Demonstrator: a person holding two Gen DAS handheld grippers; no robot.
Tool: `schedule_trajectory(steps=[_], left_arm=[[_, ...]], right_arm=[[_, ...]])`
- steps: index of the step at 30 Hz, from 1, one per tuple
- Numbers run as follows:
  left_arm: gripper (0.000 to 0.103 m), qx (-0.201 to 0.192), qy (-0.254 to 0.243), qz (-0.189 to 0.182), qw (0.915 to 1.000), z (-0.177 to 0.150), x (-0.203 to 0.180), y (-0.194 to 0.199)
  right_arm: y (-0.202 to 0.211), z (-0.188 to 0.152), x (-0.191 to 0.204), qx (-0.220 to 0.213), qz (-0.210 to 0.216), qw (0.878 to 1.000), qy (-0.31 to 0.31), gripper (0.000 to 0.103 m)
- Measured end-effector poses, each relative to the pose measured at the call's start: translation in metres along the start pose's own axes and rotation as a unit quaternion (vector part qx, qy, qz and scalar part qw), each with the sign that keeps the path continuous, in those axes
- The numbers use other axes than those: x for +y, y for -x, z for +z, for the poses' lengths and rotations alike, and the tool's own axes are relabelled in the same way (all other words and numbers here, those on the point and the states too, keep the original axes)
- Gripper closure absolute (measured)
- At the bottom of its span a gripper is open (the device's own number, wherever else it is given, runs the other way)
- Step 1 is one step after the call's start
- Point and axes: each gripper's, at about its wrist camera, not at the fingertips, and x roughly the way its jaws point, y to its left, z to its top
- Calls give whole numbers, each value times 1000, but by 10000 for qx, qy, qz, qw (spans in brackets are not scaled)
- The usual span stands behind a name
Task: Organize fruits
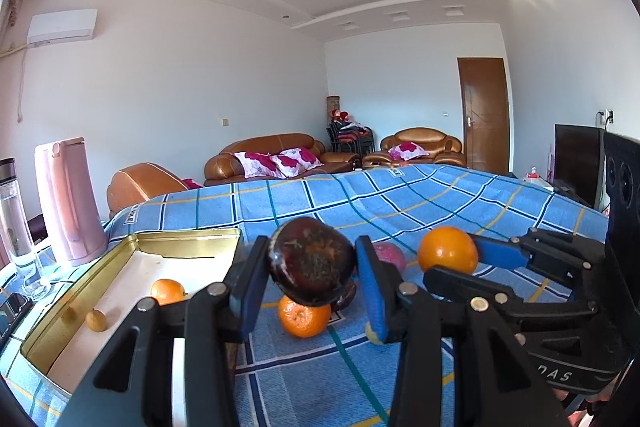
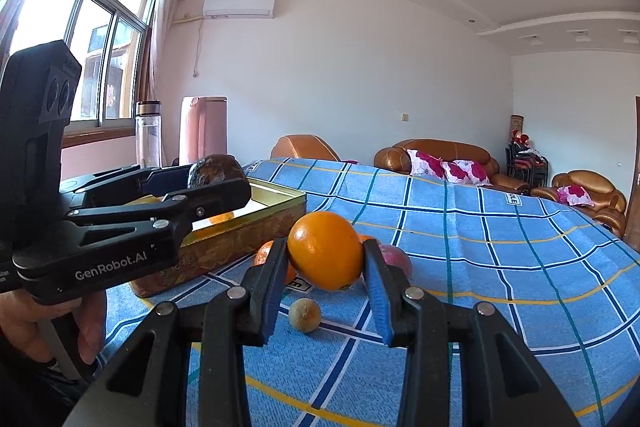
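My left gripper is shut on a dark brown-red fruit and holds it above the table, right of the gold tin tray. The tray holds an orange and a small yellowish fruit. My right gripper is shut on a large orange, lifted above the blue checked cloth; it also shows in the left wrist view. On the cloth lie a mandarin, a reddish apple and a small tan fruit.
A pink kettle and a clear bottle stand left of the tray. The blue checked cloth covers the table. Brown sofas and a TV stand beyond it.
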Motion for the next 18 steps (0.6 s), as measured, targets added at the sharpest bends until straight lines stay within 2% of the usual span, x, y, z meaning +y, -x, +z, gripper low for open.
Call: schedule_trajectory(steps=[18], left_arm=[[59, -56, 73, 171, 9998, 5, 12, 7]], right_arm=[[3, 20, 24, -99, 286, 9995, 99, 63]])
